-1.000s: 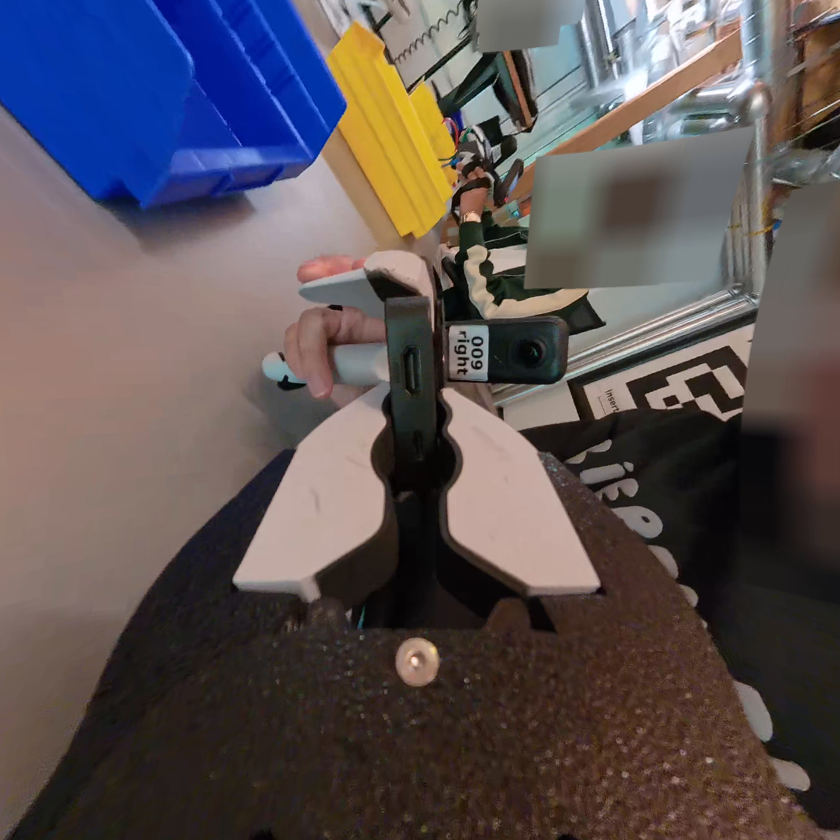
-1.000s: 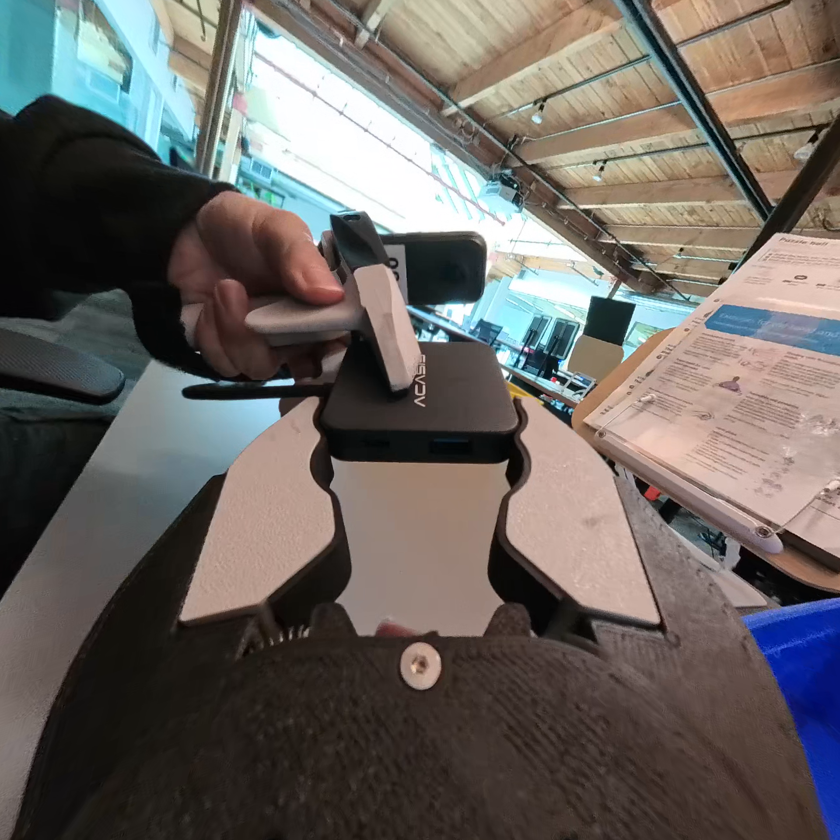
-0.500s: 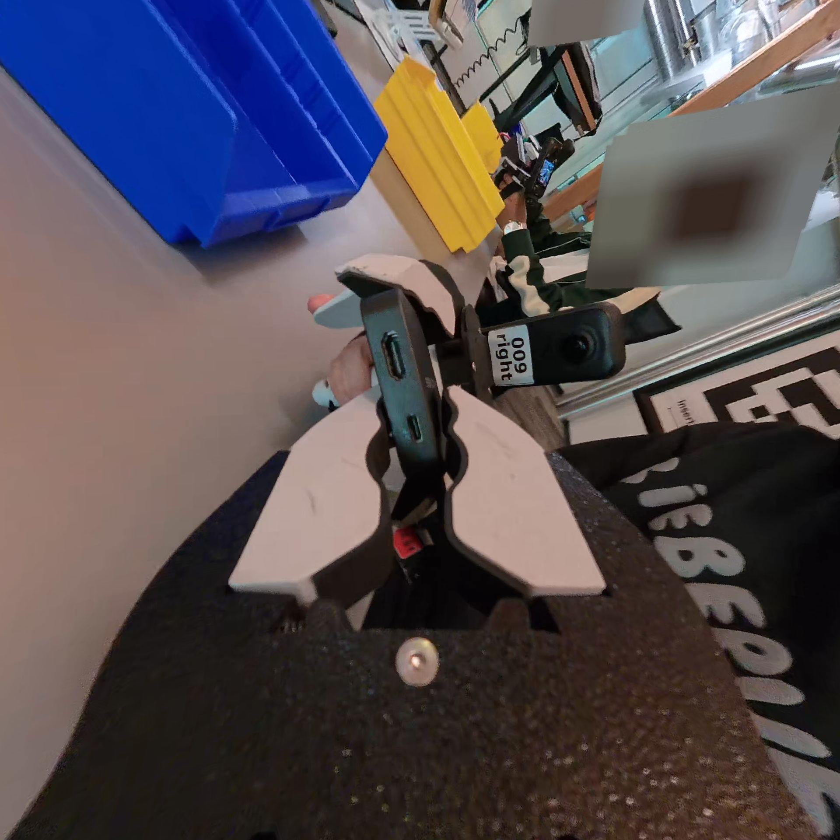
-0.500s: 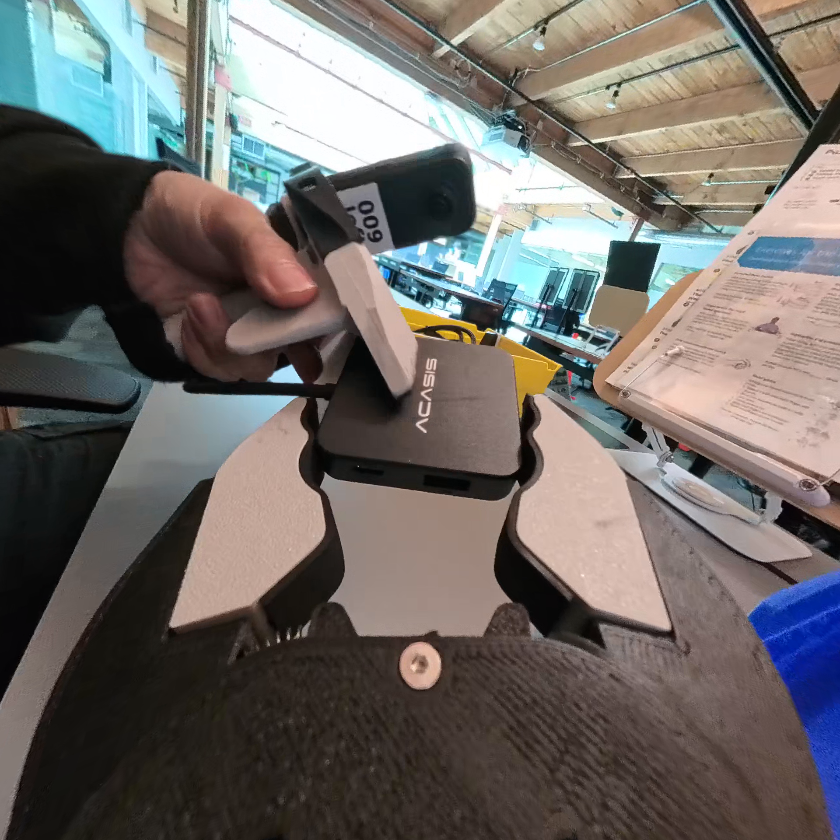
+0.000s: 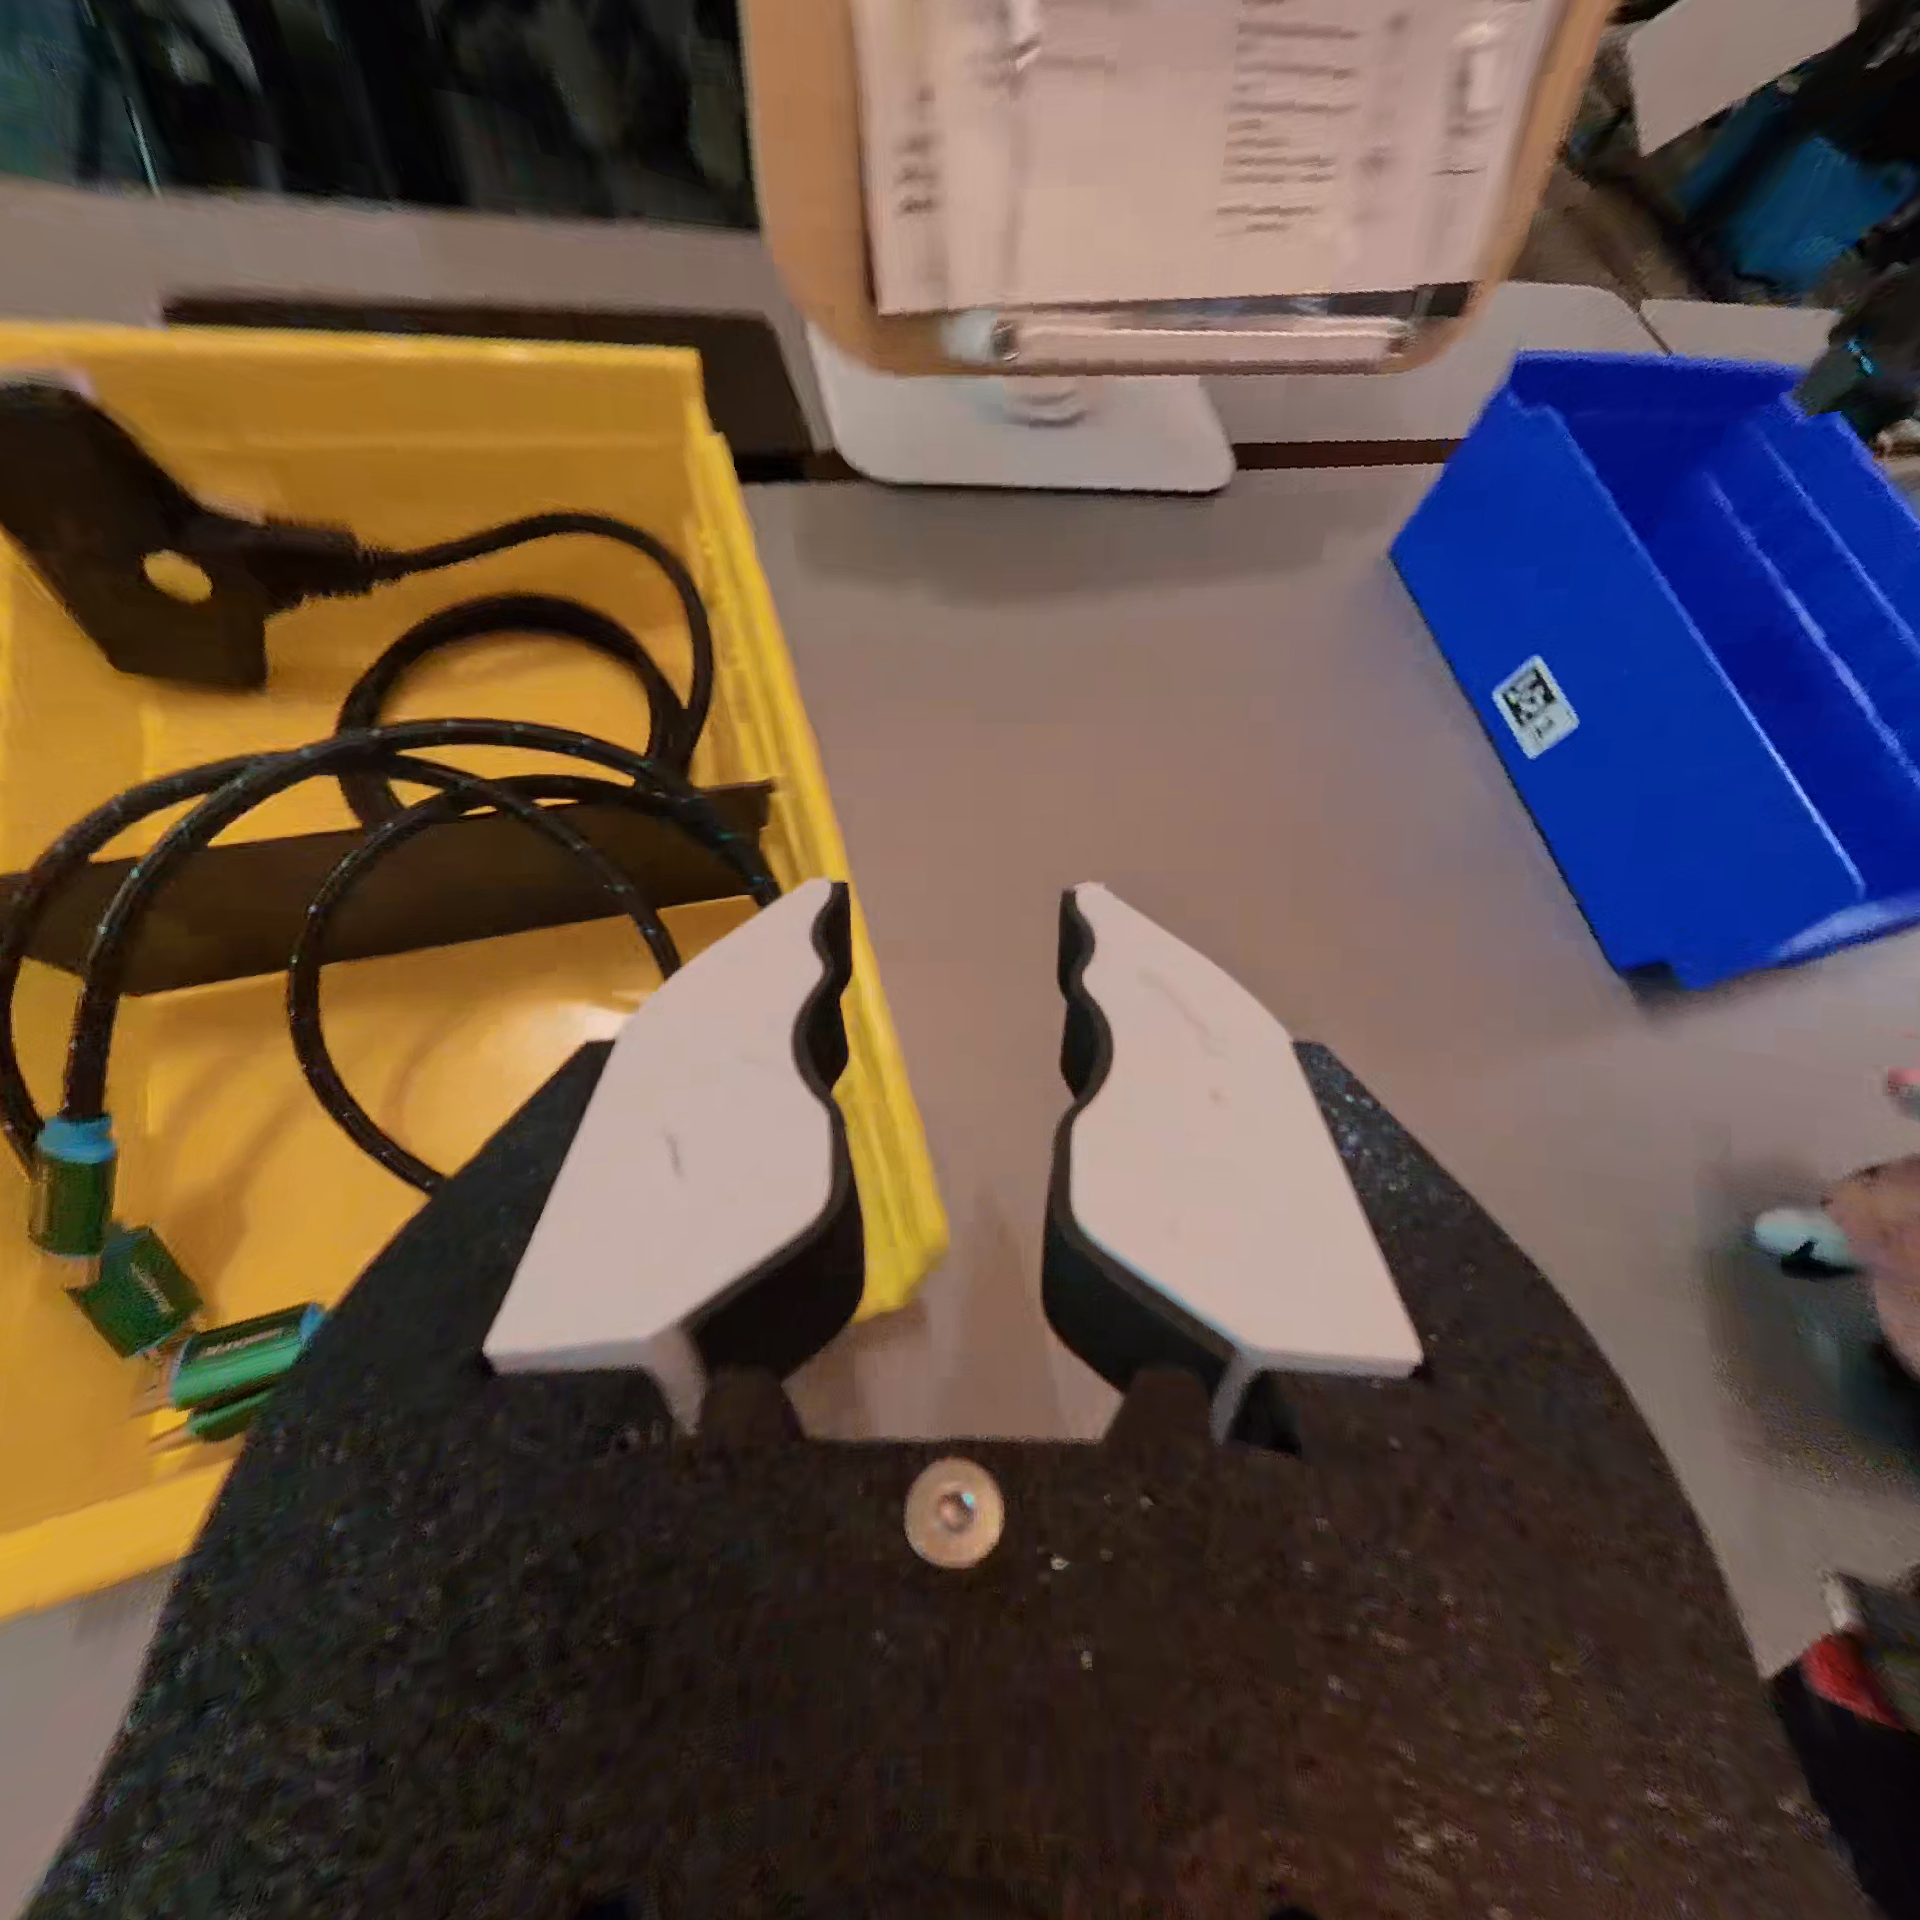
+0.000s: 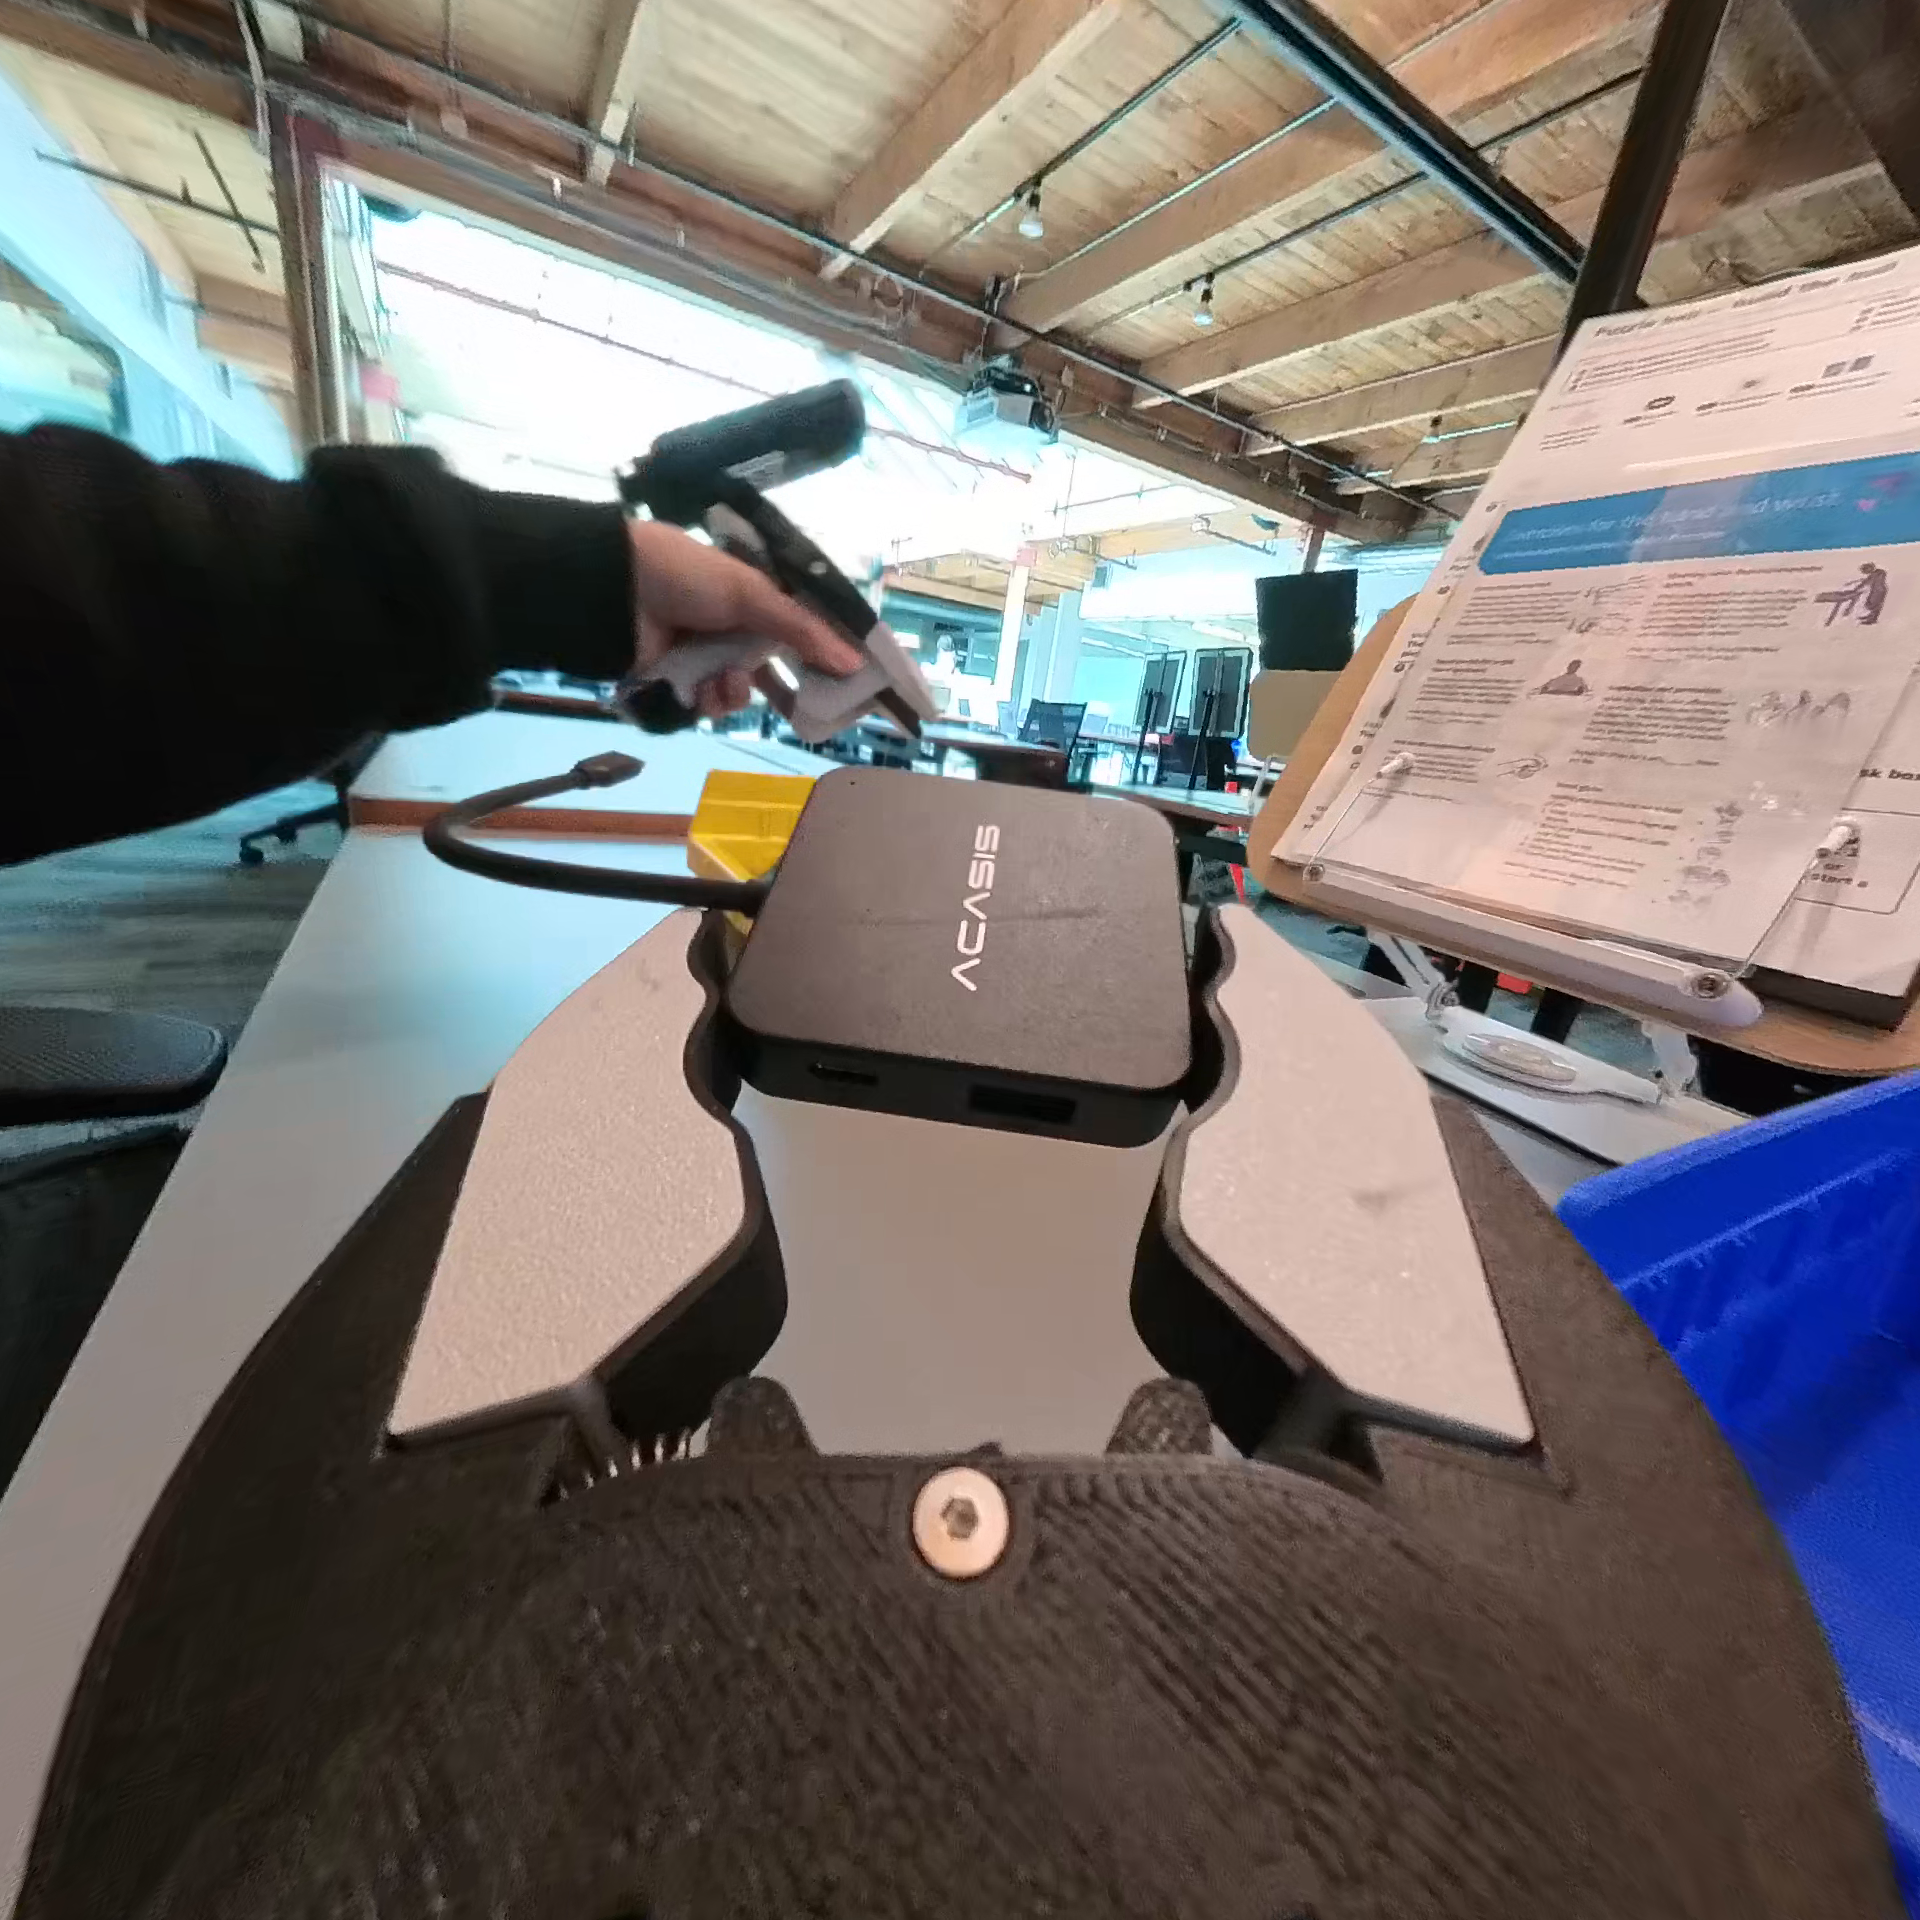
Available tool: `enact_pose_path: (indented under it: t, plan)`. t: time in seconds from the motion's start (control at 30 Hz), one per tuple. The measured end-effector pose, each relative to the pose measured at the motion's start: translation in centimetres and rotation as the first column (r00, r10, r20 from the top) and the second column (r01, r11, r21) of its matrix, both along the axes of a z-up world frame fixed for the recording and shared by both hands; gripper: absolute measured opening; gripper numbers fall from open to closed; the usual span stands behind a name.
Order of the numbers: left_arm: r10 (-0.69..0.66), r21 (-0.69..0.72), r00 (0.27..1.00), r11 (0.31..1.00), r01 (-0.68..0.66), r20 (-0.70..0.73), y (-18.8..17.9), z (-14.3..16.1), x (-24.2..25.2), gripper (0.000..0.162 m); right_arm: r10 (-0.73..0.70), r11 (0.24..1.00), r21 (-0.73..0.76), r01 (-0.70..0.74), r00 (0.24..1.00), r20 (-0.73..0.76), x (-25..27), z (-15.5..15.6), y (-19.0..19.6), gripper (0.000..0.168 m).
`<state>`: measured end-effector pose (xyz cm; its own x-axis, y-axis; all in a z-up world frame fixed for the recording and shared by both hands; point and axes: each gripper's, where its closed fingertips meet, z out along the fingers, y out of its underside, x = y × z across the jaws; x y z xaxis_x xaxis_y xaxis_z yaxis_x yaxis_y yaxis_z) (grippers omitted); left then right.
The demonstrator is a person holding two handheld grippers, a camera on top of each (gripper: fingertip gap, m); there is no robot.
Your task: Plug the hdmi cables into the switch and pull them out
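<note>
My right gripper point(image 6: 961, 925) is shut on the black switch point(image 6: 966, 925), a flat box held level above the table, with its short black cable point(image 6: 540, 831) hanging free to the left. My left gripper point(image 5: 954, 914) is open and empty over the grey table point(image 5: 1195, 727), beside the right rim of the yellow bin point(image 5: 758, 644). In that bin lie coiled black braided HDMI cables point(image 5: 416, 769) with green plugs point(image 5: 135, 1299). The left gripper also shows in the right wrist view point(image 6: 904, 707), held by a hand, up and behind the switch.
A blue bin point(image 5: 1662, 686) stands at the right of the table, also in the right wrist view point(image 6: 1787, 1351). A wooden stand with printed sheets point(image 5: 1143, 177) is at the back. A black bracket point(image 5: 135, 561) lies in the yellow bin.
My left gripper let go of the switch, opened and swung away toward the yellow bin. The right gripper still holds the switch, now a bit higher and alone.
</note>
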<state>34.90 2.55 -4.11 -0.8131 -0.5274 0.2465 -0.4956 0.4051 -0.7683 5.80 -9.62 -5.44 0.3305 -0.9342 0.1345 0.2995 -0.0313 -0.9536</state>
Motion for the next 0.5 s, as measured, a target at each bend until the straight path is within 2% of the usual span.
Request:
enact_pose_path:
  t: [0.1, 0.2, 0.33, 0.4, 0.43, 0.47, 0.5]
  plan:
    - [0.098, 0.093, 0.988, 0.992, -0.087, -0.120, -0.6, -3.0, 3.9, 0.037, 0.000, 1.000, -0.031, -0.001, 1.000, -0.012, 0.3, -0.3, 0.4, 0.086]
    - [0.257, 0.194, 0.955, 0.954, -0.227, -0.146, -0.1, -5.8, 7.5, 0.038, 0.005, 1.000, -0.017, -0.005, 1.000, 0.005, 0.0, 0.0, 0.3, 0.085]
    - [0.332, 0.160, 0.927, 0.939, -0.306, -0.173, -0.5, -6.3, 9.0, 0.029, 0.009, 0.999, 0.038, -0.011, 0.999, 0.040, -0.4, 0.7, -0.3, 0.086]
    - [0.343, 0.187, 0.927, 0.931, -0.313, -0.154, 0.1, -6.6, 9.1, 0.018, 0.017, 0.998, 0.058, -0.020, 0.998, 0.054, -0.5, 1.0, -0.5, 0.086]
    - [0.364, 0.215, 0.917, 0.920, -0.327, -0.165, 0.7, -6.8, 9.1, 0.026, 0.019, 0.998, 0.062, -0.022, 0.998, 0.055, -0.5, 1.1, -0.5, 0.086]
    - [0.394, 0.232, 0.903, 0.907, -0.351, -0.173, 1.2, -6.9, 9.2, 0.047, 0.018, 0.998, 0.063, -0.022, 0.998, 0.054, -0.5, 1.0, -0.6, 0.086]
    - [0.403, 0.223, 0.899, 0.905, -0.363, -0.171, 1.4, -6.8, 9.3, 0.050, 0.016, 0.998, 0.063, -0.020, 0.998, 0.055, -0.6, 1.1, -0.6, 0.086]
